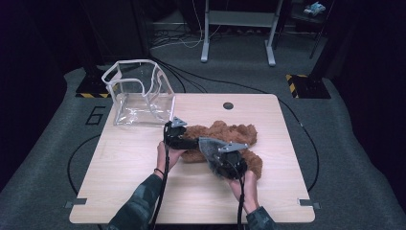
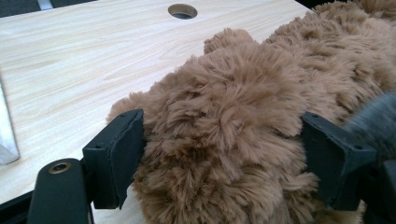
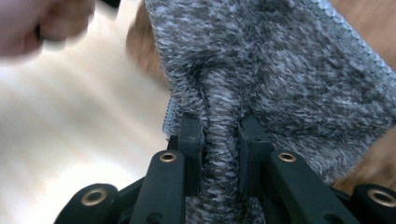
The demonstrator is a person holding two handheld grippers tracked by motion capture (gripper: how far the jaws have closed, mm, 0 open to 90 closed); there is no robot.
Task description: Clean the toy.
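A brown fluffy plush toy [image 1: 230, 134] lies in the middle of the wooden table [image 1: 124, 191]. My left gripper [image 1: 191, 143] comes at it from the left. In the left gripper view its jaws stand wide with a thick lump of the plush [image 2: 243, 93] packed between them, both pads pressed into the fur, so the left gripper [image 2: 224, 140] is shut on it. My right gripper [image 3: 220, 135] is shut on a fold of grey knitted cloth [image 3: 280, 70]. That cloth [image 1: 210, 146] drapes over the plush's near side, just ahead of the right gripper [image 1: 216, 154].
A clear plastic bag [image 1: 141, 93] with a white rim stands open at the table's back left corner. A round cable hole [image 1: 228, 105] sits at the back middle. Cables and a grey desk frame [image 1: 239, 28] are on the floor beyond.
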